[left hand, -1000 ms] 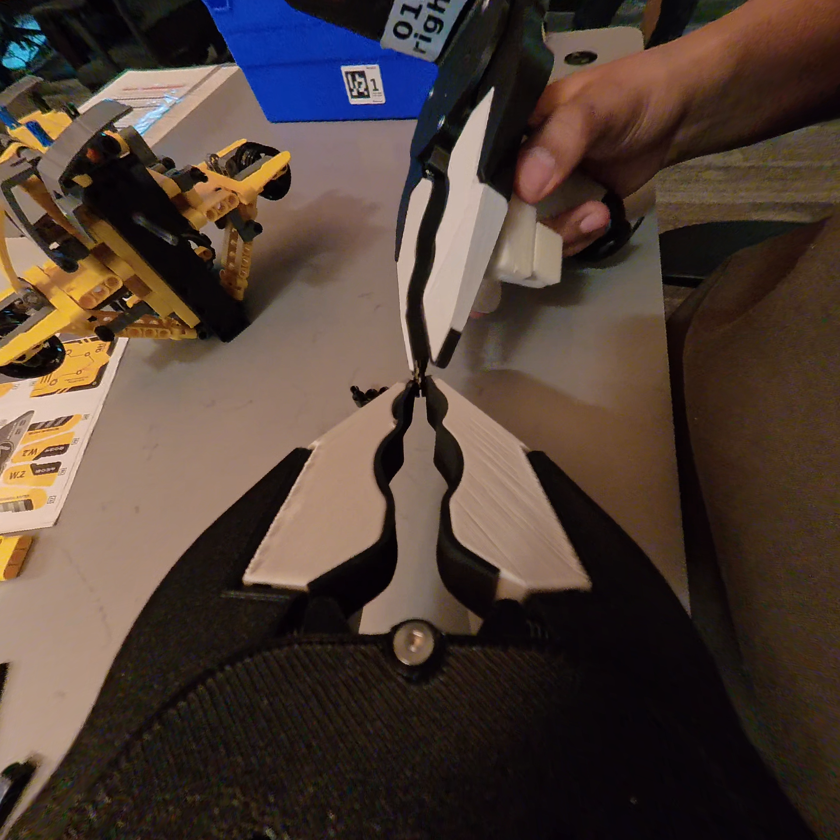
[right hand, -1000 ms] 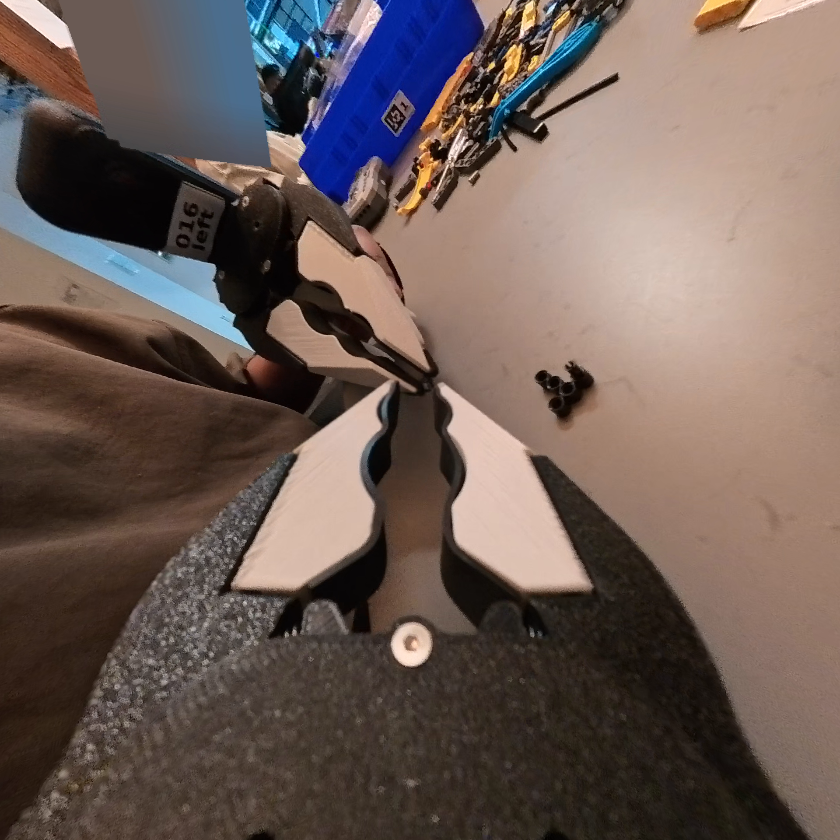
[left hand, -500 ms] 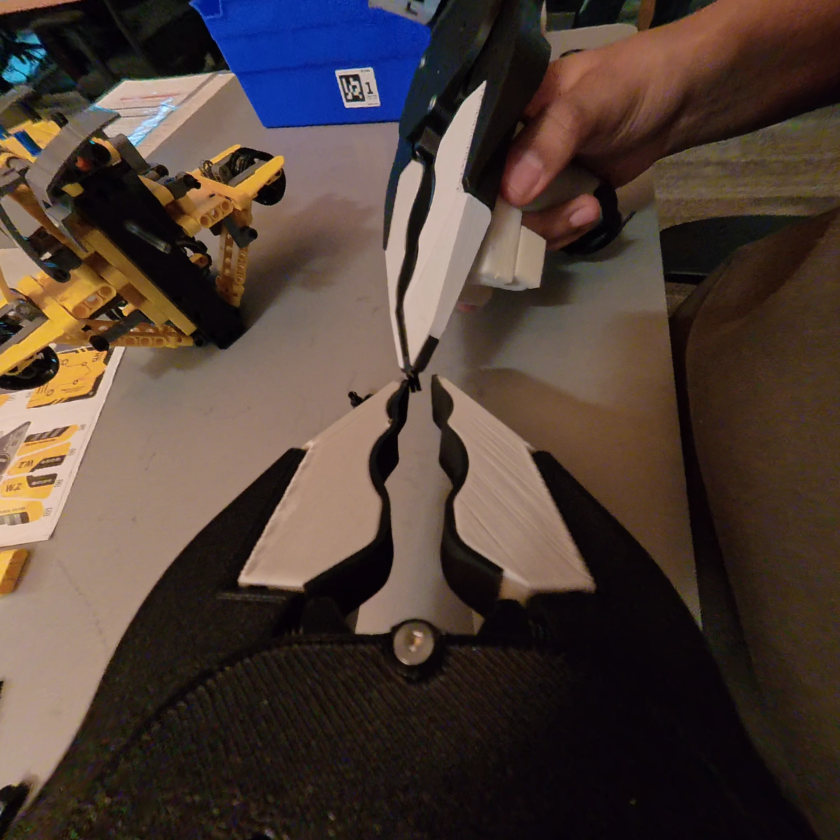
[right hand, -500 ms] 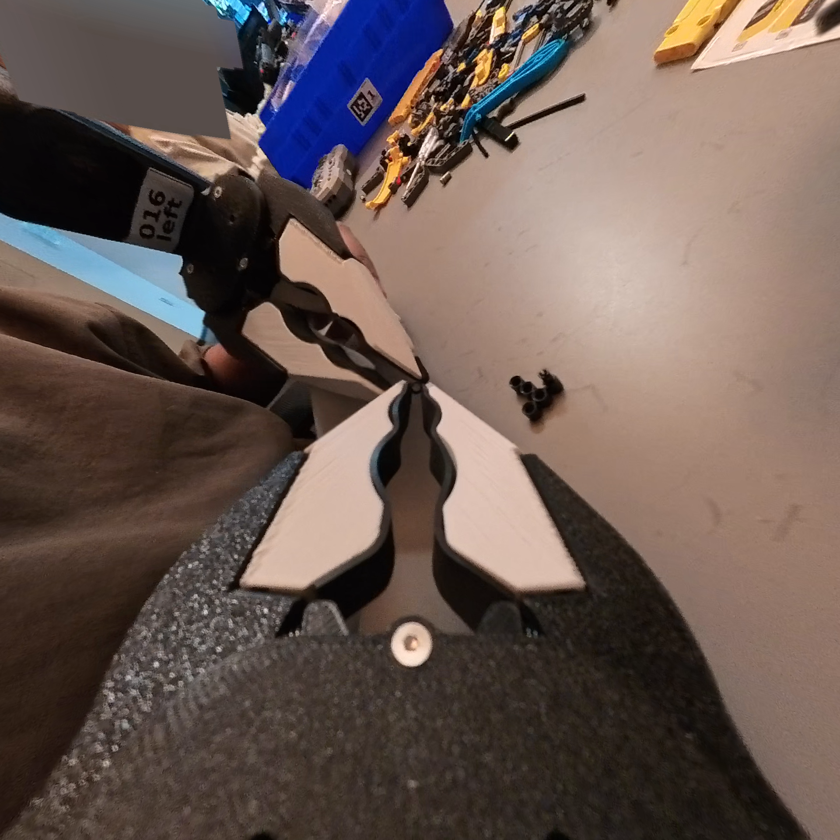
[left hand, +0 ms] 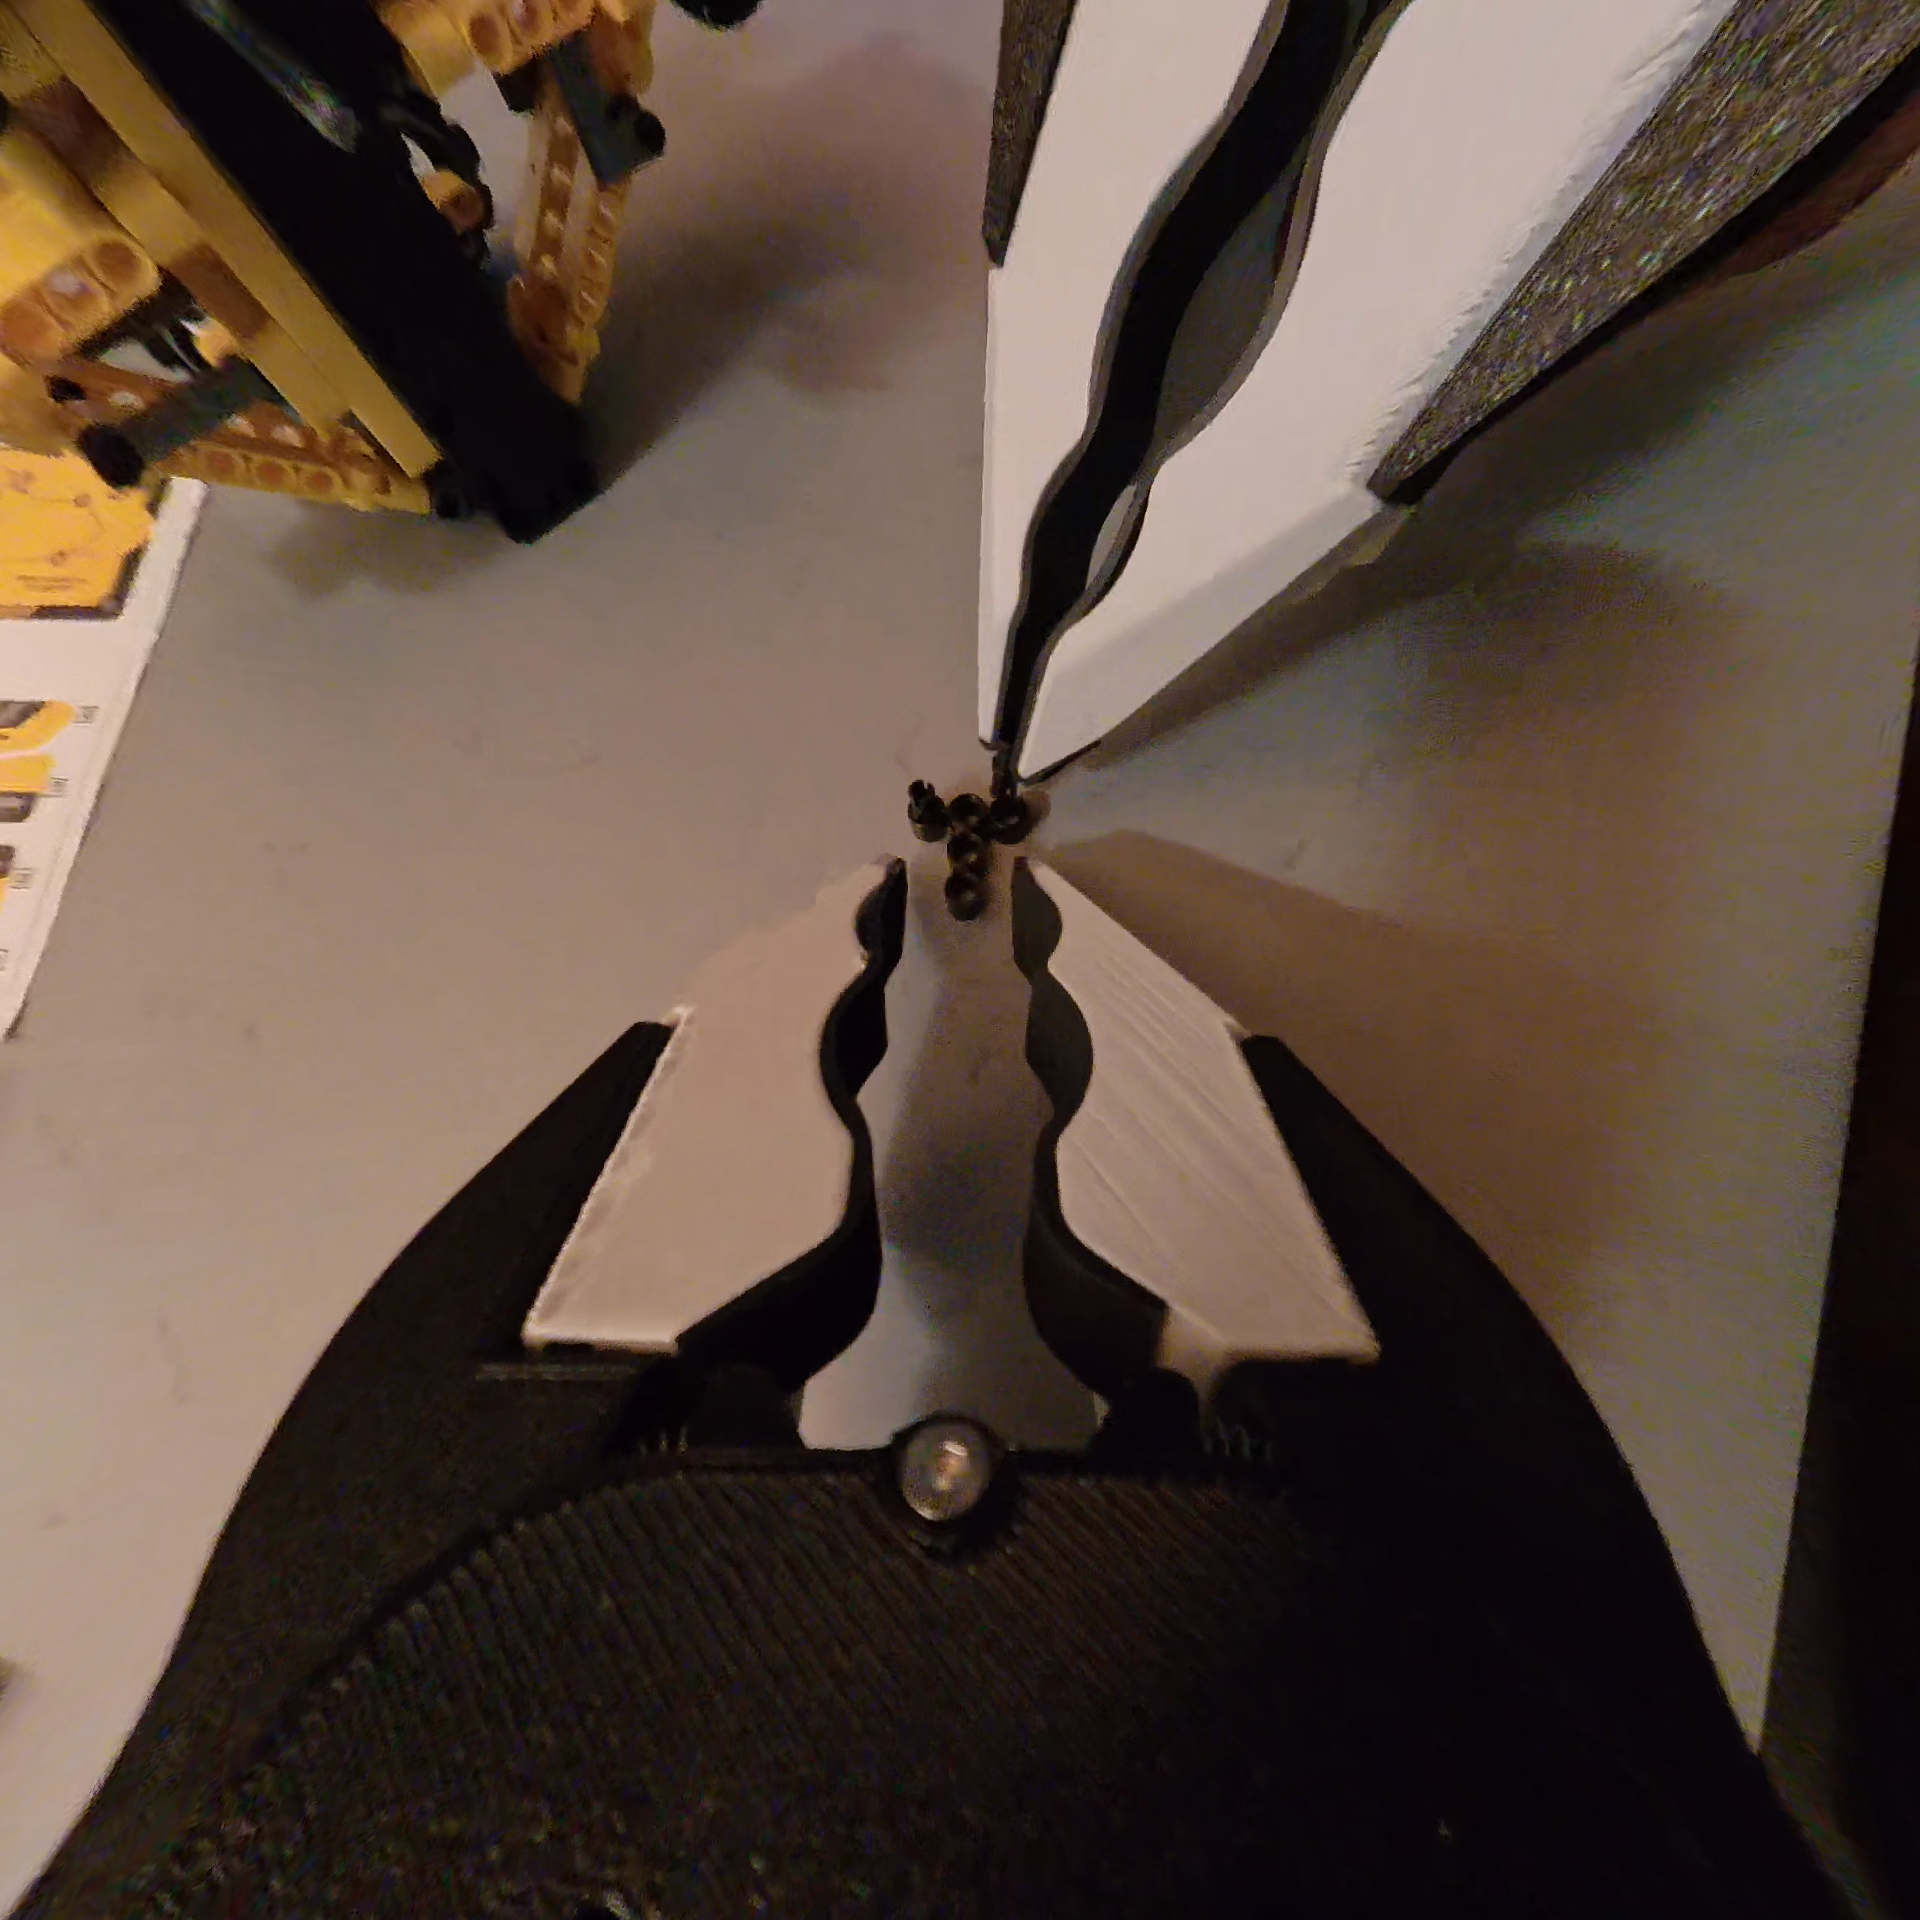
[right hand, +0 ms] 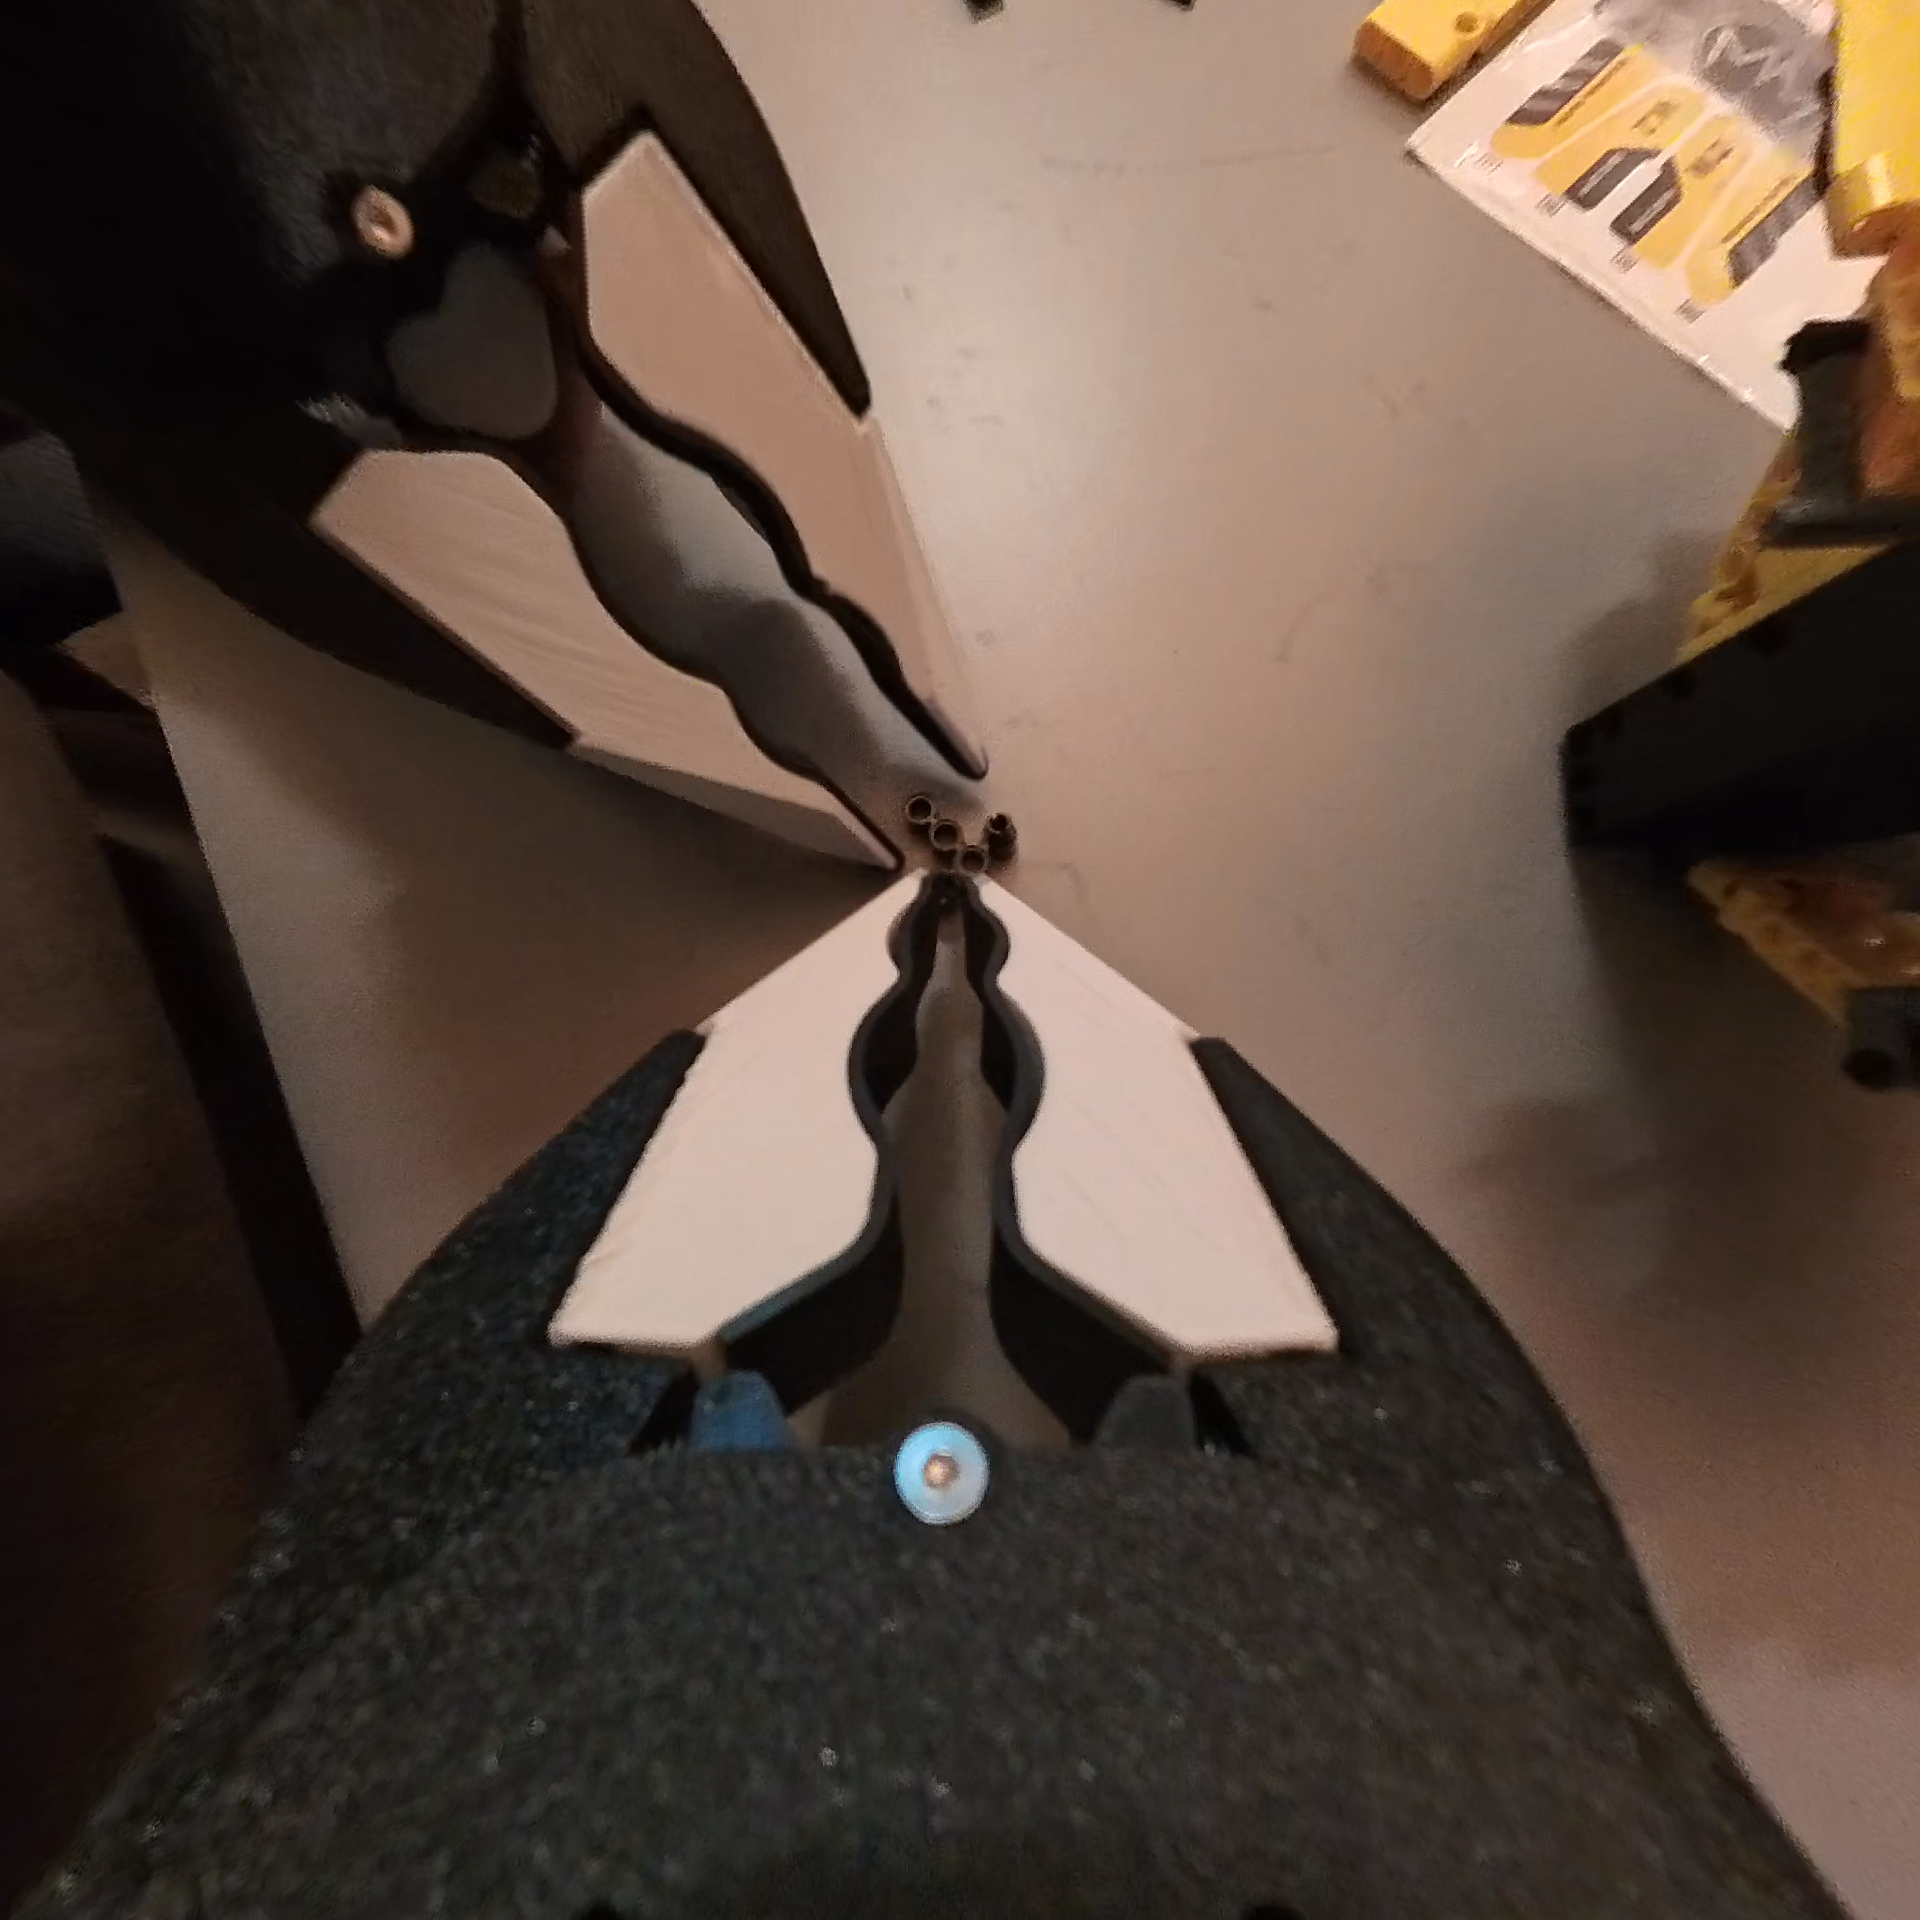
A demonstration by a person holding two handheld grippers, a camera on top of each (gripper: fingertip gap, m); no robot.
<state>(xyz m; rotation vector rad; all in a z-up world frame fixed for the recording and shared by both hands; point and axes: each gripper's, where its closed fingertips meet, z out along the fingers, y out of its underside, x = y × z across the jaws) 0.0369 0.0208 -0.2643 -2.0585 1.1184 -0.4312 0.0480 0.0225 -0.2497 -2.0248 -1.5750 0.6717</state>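
A small black multi-hole connector piece lies on the grey table. My left gripper is open and low over the table, with the near end of the connector between its fingertips. My right gripper comes in from above, shut on a tiny black pin whose tip touches the connector's far end. In the right wrist view my right gripper pinches the pin right beside the connector. The left gripper reaches in from the upper left, open around the piece.
A yellow and black brick vehicle model stands at the far left, seen also at the right of the right wrist view. A printed instruction sheet lies beside it. A loose yellow brick lies farther off. Less than 4 cm separates the two grippers' tips. Left tips and right tips are each some 20 cm from the loose yellow brick.
The left gripper opened and the right shut, taking the tiny pin over. Both grippers then dropped from mid-air to the table and now meet at the black connector.
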